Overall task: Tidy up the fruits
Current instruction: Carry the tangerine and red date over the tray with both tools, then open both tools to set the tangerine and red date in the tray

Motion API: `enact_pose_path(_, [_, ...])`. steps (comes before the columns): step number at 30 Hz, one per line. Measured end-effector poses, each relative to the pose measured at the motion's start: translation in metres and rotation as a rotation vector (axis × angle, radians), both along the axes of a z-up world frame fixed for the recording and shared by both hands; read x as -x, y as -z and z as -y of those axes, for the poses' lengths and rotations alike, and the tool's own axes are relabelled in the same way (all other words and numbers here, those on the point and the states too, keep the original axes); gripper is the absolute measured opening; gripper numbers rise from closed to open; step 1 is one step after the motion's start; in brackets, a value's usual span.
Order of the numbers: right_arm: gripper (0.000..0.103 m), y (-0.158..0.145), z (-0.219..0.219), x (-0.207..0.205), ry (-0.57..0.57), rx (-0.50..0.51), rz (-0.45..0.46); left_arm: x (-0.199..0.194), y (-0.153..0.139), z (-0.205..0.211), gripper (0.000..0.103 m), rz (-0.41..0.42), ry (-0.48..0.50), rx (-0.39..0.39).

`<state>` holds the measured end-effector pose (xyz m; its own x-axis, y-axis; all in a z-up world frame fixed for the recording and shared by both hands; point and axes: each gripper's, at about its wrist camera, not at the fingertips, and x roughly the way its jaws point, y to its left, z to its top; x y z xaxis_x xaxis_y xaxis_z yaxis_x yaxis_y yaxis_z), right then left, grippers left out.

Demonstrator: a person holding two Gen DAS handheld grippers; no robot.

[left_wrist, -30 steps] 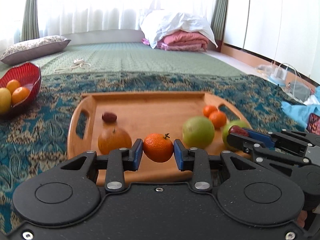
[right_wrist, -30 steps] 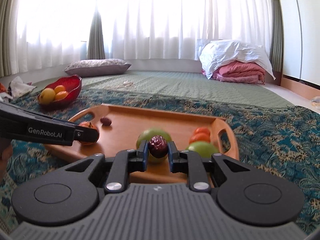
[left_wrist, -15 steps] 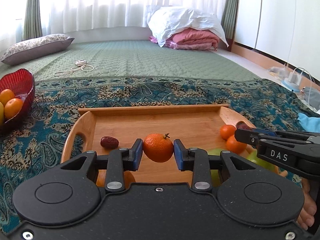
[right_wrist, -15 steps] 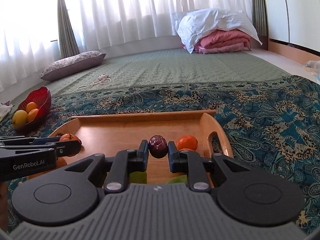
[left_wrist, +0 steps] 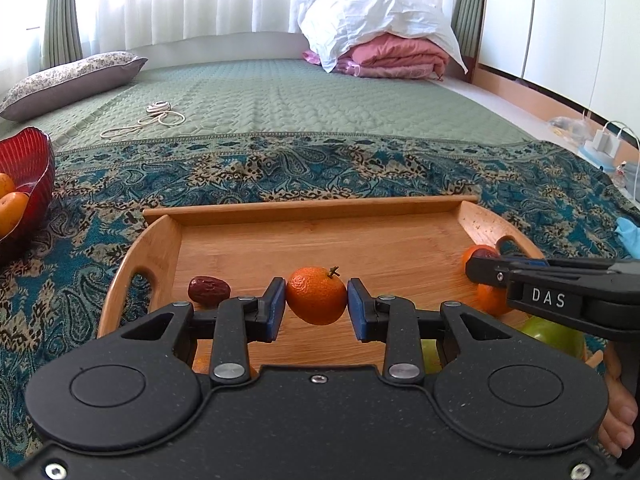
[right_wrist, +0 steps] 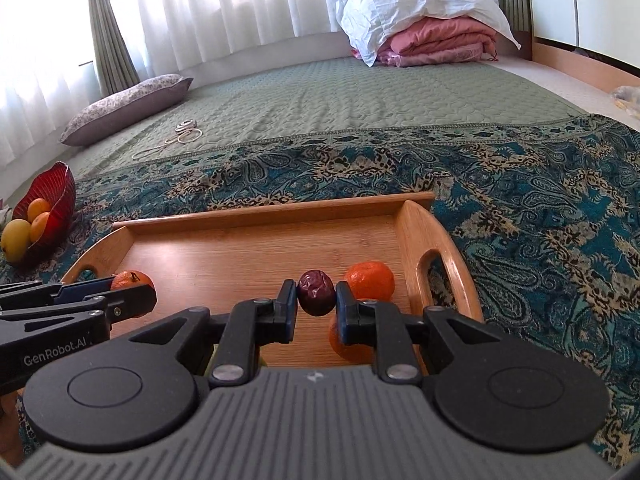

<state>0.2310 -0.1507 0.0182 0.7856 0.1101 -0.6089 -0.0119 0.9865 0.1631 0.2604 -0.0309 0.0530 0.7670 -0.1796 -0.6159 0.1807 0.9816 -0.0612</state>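
Observation:
My left gripper [left_wrist: 316,300] is shut on a mandarin [left_wrist: 316,295] and holds it above the wooden tray [left_wrist: 320,208]. My right gripper [right_wrist: 316,300] is shut on a dark red date [right_wrist: 316,293] above the tray's right side [right_wrist: 416,224]. A second date [left_wrist: 209,290] lies on the tray at the left. Small mandarins [right_wrist: 370,280] lie by the right handle. Green fruit [left_wrist: 554,336] lies at the tray's near right, partly hidden. The right gripper shows at the right of the left wrist view [left_wrist: 480,266], the left gripper at the left of the right wrist view [right_wrist: 134,284].
A red bowl [right_wrist: 52,196] with oranges and a yellow fruit stands on the patterned blanket to the left of the tray. A white cord [left_wrist: 156,118] lies on the green mat behind. A pillow [left_wrist: 72,80] and folded bedding [left_wrist: 384,44] lie further back.
Both grippers have lifted and moved forward over the tray with their fruit held. The near fruits have dropped below the gripper bodies in view.

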Motion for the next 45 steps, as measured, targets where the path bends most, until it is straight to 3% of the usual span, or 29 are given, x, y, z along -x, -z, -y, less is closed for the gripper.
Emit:
enact_pose_path(19, [0.024, 0.011, -0.014, -0.018, -0.046, 0.029, -0.070, -0.009, 0.017, -0.002, 0.032, -0.049, -0.017, 0.010])
enact_pose_path(37, [0.024, 0.011, -0.012, -0.019, -0.048, 0.002, -0.078, -0.010, 0.022, -0.002, 0.032, -0.053, -0.021, 0.000])
enact_pose_path(43, [0.033, 0.011, -0.008, -0.017, -0.044, -0.019, -0.074, -0.009, 0.019, -0.003, 0.032, -0.053, -0.023, 0.016])
enact_pose_path(45, [0.036, 0.010, -0.007, -0.016, -0.041, -0.025, -0.072, -0.008, 0.017, -0.004, 0.038, -0.054, -0.022, 0.022])
